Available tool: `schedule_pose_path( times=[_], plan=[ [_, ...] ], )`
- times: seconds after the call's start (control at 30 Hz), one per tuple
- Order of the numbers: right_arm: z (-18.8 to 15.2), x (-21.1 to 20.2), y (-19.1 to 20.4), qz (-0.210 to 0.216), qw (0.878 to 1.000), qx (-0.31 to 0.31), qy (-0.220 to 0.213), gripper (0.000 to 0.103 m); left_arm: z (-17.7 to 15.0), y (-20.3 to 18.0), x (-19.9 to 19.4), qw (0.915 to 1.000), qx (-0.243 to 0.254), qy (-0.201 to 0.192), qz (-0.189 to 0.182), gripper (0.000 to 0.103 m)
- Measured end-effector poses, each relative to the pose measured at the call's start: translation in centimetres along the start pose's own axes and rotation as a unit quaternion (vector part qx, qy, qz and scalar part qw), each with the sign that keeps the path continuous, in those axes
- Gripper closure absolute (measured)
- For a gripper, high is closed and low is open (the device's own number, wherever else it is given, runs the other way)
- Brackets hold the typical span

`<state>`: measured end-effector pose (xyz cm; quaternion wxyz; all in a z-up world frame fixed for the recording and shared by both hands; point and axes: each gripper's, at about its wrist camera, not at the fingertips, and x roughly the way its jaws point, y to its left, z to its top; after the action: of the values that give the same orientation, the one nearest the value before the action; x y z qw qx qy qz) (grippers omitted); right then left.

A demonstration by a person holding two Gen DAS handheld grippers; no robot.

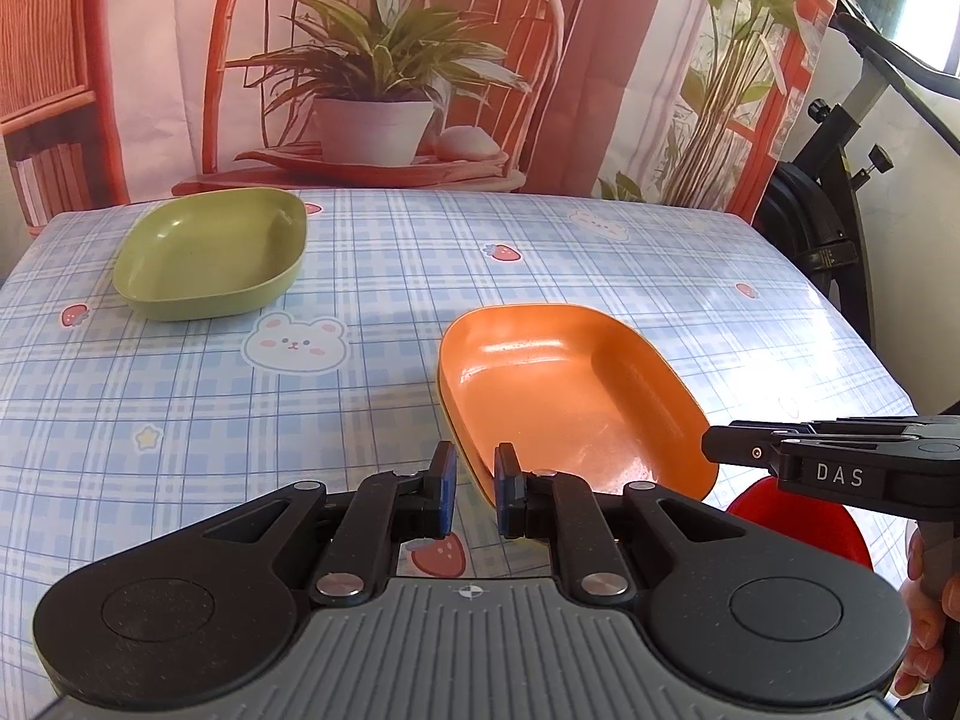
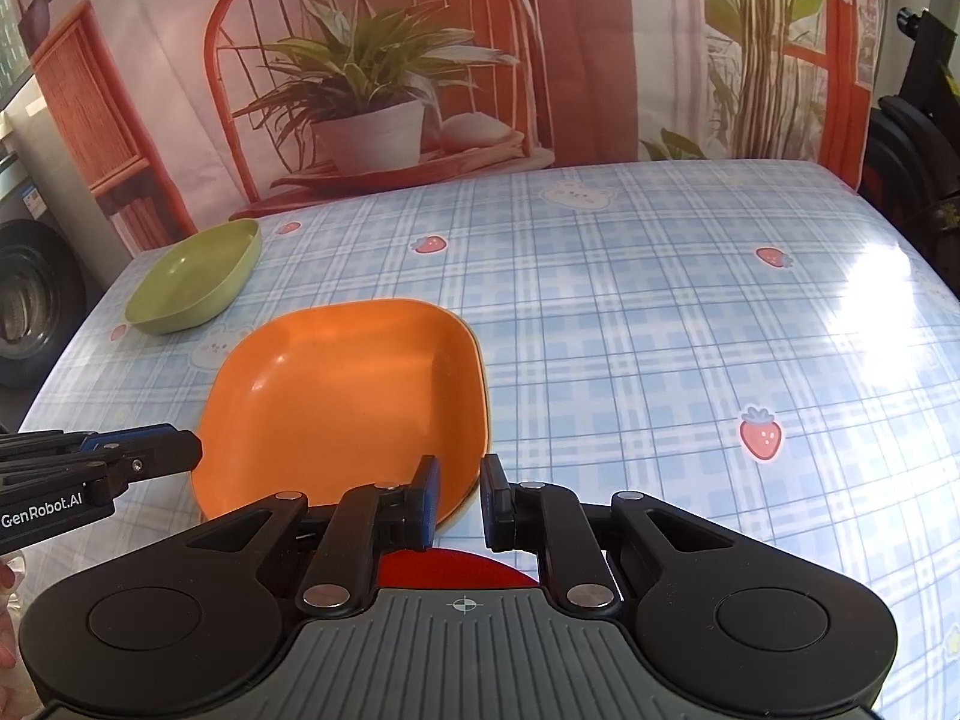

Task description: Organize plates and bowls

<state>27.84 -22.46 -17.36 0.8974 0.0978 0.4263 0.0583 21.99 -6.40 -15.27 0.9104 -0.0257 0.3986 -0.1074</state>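
An orange dish [image 1: 570, 396] lies on the checked tablecloth, stacked on another dish whose pale rim shows beneath it [image 2: 342, 414]. A green dish [image 1: 210, 252] sits at the far left of the table [image 2: 192, 279]. A red bowl [image 1: 798, 528] lies near the front edge, partly hidden [image 2: 456, 567]. My left gripper [image 1: 474, 492] is open, its jaws on either side of the orange dish's near-left rim. My right gripper [image 2: 459, 498] is open, astride the dish's near-right rim, and shows in the left wrist view [image 1: 738, 450].
The table [image 2: 660, 330] has a blue plaid cloth with bears and strawberries. A printed backdrop of a chair and potted plant [image 1: 372, 78] hangs behind it. Black exercise equipment [image 1: 828, 210] stands at the right, a wheel [image 2: 30, 312] at the left.
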Motion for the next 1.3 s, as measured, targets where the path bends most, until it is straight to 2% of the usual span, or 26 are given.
schedule_pose_path(
  times=[0.27, 0.47, 0.6, 0.87, 1.03, 1.13, 1.17, 1.3],
  plan=[
    [0.1, 0.1, -0.2, -0.003, 1.0, 0.009, 0.003, 0.09, -0.4, 0.6, 0.6, 0.9998, -0.014, 0.012, 0.012, 0.089],
    [0.9, -1.5, 0.3, 0.004, 1.0, 0.012, -0.016, 0.09, 1.1, 2.0, -2.1, 0.9992, -0.032, -0.026, -0.004, 0.089],
    [2.1, -2.8, 1.6, 0.024, 0.999, 0.016, -0.026, 0.09, 2.3, 4.1, -4.1, 0.9982, -0.035, -0.048, -0.004, 0.089],
    [5.2, -4.0, 6.8, 0.058, 0.997, -0.002, -0.052, 0.089, 5.3, 10.7, -8.3, 0.9958, -0.041, -0.069, 0.045, 0.089],
    [6.9, -2.4, 9.9, 0.079, 0.995, -0.004, -0.054, 0.089, 7.4, 15.1, -9.0, 0.9924, -0.05, -0.081, 0.078, 0.089],
    [7.8, -1.0, 11.6, 0.083, 0.995, -0.013, -0.058, 0.089, 8.7, 17.0, -8.2, 0.9912, -0.049, -0.087, 0.088, 0.089],
    [8.0, -0.5, 12.0, 0.083, 0.995, -0.016, -0.059, 0.089, 9.1, 17.6, -7.7, 0.991, -0.053, -0.087, 0.088, 0.088],
    [9.3, 2.5, 14.5, 0.082, 0.995, -0.034, -0.05, 0.088, 10.3, 20.2, -4.7, 0.989, -0.089, -0.094, 0.072, 0.07]
  ],
)
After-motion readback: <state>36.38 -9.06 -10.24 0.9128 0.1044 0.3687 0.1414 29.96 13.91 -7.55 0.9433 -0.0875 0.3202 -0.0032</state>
